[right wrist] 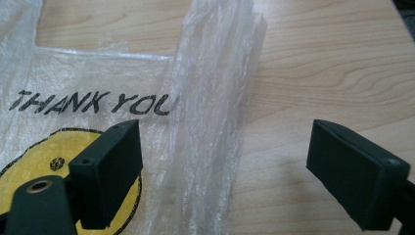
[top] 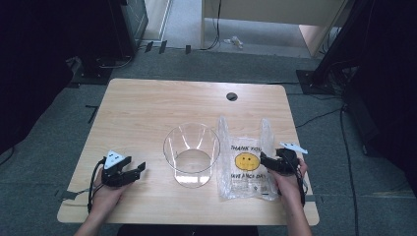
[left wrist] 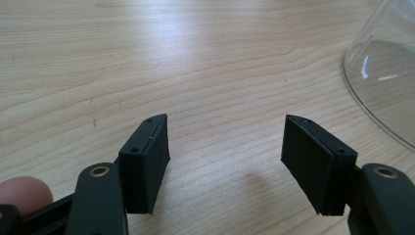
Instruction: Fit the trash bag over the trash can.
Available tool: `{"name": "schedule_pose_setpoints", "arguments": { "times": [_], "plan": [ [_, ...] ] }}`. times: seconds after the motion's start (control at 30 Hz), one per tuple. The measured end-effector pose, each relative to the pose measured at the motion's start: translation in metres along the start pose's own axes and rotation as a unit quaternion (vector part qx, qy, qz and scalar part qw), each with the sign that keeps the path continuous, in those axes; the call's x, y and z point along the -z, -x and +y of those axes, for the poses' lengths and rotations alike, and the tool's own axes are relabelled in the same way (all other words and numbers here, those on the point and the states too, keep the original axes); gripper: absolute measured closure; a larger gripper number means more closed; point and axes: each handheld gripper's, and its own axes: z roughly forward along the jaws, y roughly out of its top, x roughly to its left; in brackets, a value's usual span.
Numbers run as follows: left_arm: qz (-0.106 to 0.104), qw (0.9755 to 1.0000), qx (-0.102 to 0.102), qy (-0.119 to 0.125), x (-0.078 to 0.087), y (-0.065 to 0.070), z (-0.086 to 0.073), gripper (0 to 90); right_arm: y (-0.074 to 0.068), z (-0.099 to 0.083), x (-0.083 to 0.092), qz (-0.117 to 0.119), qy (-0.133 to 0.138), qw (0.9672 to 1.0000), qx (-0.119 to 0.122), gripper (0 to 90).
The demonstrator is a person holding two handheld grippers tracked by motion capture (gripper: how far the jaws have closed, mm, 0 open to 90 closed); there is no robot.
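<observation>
Approach stage: your right tongs [right wrist: 225,171] stand wide open astride the right edge of the plastic bag [top: 244,162], which lies flat on the desk [top: 147,113] beside the clear bowl [top: 192,153]. Left tongs [left wrist: 225,161] stand open, empty. Next, you likely close on that gathered edge.

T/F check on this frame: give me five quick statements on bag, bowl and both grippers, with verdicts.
1. The plastic bag lies flat on the table. True.
2. The clear bowl sits to the bag's right in the high view. False: it is to the bag's left.
3. The right gripper is open, its fingers either side of the bag's edge. True.
4. The left gripper clamps the bowl's rim. False: open over bare wood.
5. The bag is printed "THANK YOU". True.
</observation>
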Motion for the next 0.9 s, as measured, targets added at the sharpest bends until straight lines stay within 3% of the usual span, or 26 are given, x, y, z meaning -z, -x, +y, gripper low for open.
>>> {"name": "schedule_pose_setpoints", "arguments": {
  "times": [0.17, 0.23, 0.37, 0.4, 0.47, 0.53, 0.63, 0.77, 0.83, 0.9],
  "plan": [
    [-0.002, 1.0000, -0.001, -0.006, -0.001, 0.000, 0.001, 34.4, -0.010, -0.005, -0.007, 0.041, -0.022, 0.9988, 0.018, 0.0],
    [-0.002, 1.0000, -0.001, -0.008, -0.001, 0.000, 0.001, 34.4, -0.013, -0.006, -0.009, 0.036, -0.023, 0.9987, 0.028, 0.0],
    [-0.003, 0.9999, -0.003, -0.012, -0.002, 0.000, 0.001, 34.5, -0.026, -0.013, -0.011, 0.026, -0.023, 0.9970, 0.069, 0.0],
    [-0.003, 0.9999, -0.004, -0.014, -0.002, 0.000, 0.001, 34.5, -0.031, -0.016, -0.011, 0.023, -0.022, 0.9953, 0.091, 0.0],
    [-0.005, 0.9998, -0.005, -0.018, -0.003, 0.000, 0.001, 34.7, -0.037, -0.022, -0.010, 0.042, -0.009, 0.9926, 0.114, 0.0],
    [-0.008, 0.9997, -0.005, -0.020, -0.003, 0.001, 0.001, 35.4, -0.039, -0.023, -0.008, 0.048, 0.001, 0.9921, 0.116, 10.3],
    [-0.010, 0.9996, -0.012, -0.024, -0.004, 0.002, 0.001, 35.9, -0.040, -0.026, -0.005, 0.051, 0.025, 0.9918, 0.114, 33.8],
    [-0.009, 0.9996, -0.013, -0.025, -0.004, 0.003, 0.001, 35.8, -0.042, -0.027, -0.003, 0.056, 0.042, 0.9906, 0.117, 76.7],
    [-0.011, 0.9995, -0.015, -0.026, -0.004, 0.003, 0.001, 34.6, -0.043, -0.027, -0.003, 0.062, 0.042, 0.9902, 0.118, 85.5],
    [-0.012, 0.9994, -0.017, -0.028, -0.005, 0.003, 0.001, 33.2, -0.043, -0.027, -0.003, 0.060, 0.042, 0.9911, 0.111, 88.3]
  ]
}}
